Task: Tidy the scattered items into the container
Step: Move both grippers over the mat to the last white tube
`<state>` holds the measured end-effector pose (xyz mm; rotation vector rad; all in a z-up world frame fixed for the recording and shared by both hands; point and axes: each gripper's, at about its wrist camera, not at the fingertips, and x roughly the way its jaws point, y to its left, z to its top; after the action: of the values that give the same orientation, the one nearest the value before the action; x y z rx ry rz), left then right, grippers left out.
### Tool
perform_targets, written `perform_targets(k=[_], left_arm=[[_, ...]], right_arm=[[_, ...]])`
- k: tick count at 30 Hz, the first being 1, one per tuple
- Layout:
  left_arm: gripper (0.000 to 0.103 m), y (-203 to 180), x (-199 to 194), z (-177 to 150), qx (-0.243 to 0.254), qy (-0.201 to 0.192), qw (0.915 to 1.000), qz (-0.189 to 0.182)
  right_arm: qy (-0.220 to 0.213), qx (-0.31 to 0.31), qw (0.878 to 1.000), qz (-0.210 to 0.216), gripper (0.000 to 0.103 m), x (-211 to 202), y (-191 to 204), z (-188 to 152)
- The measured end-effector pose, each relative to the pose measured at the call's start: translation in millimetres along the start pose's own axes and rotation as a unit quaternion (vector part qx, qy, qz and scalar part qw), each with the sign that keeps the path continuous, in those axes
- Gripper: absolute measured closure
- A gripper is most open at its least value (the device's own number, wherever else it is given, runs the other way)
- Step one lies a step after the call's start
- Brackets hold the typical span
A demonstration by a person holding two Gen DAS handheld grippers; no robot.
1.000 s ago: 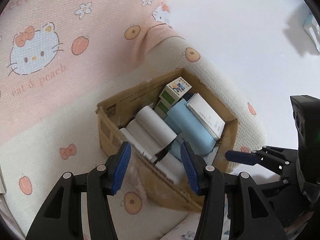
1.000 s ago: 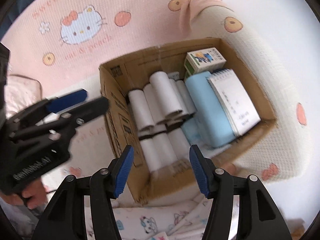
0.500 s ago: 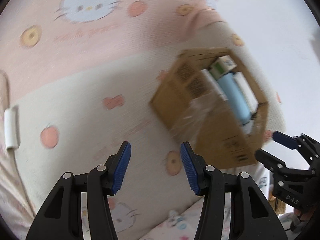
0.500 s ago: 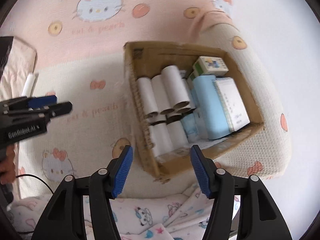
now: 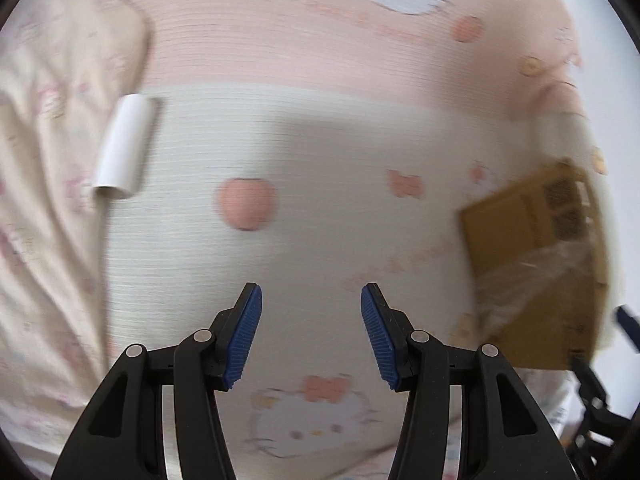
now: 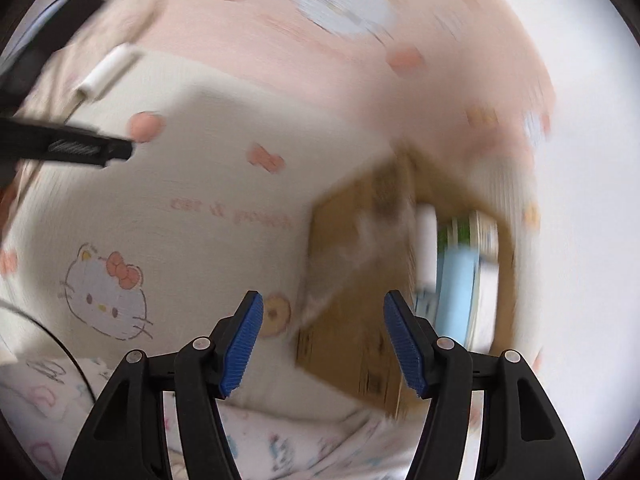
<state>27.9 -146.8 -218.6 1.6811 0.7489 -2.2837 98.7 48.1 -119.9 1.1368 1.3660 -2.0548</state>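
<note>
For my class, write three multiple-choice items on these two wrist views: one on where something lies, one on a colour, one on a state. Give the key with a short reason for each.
1. In the left wrist view, where does the white paper roll lie?
A. inside the cardboard box
B. on the blanket, far left, away from the box
C. between the left gripper's fingers

2. What colour are the gripper pads?
A. blue
B. red
C. green

3. How does the left gripper stand?
A. shut on the roll
B. shut on nothing
C. open, nothing between its fingers

Key:
1 B: the roll rests on the printed blanket at the left edge, while the cardboard box sits at the right.
2 A: the ribbed pads show blue in both views.
3 C: only blanket shows in the wide gap between its fingers.
</note>
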Motion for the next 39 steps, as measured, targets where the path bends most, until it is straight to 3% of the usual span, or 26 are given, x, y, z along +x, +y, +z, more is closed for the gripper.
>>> perform_targets(k=[4,9,17,19,21,25,32,39], left_arm=[[0.047,31.3,-4.5,-3.4,-0.038,-0.001,0.9993,0.001],[0.047,63.2,-7.4,-8.9,-0.068,-0.004,0.9976,0.014],[0.047,102.9,-19.5,-2.6,-0.096,-0.032,0.994,0.04],[0.047,109.5,-24.1,0.3,-0.1,-0.043,0.993,0.045],[0.047,116.4,-28.0,3.1,-0.103,-0.051,0.9924,0.046],[0.047,124.3,-32.6,12.5,-0.085,-0.067,0.992,0.064],[0.047,123.2,-19.9,37.3,-0.017,-0.087,0.9902,0.108],[0.05,131.7,-1.9,59.2,-0.039,-0.072,0.9958,0.042]], right_arm=[[-0.051,-0.09,0.995,-0.009,0.042,-7.7,39.4,20.5],[-0.076,-0.134,0.987,0.037,0.042,0.2,73.7,47.6],[-0.169,-0.2,0.962,0.079,0.042,5.7,123.1,84.4],[-0.174,-0.189,0.961,0.106,0.042,9.1,129.6,94.6],[-0.167,-0.159,0.959,0.163,0.042,17.9,128.0,106.9],[-0.114,-0.086,0.955,0.26,0.042,41.7,123.6,131.7],[-0.123,0.019,0.943,0.309,0.042,68.1,112.3,162.9],[-0.115,0.095,0.913,0.379,0.042,96.5,111.9,195.8]])
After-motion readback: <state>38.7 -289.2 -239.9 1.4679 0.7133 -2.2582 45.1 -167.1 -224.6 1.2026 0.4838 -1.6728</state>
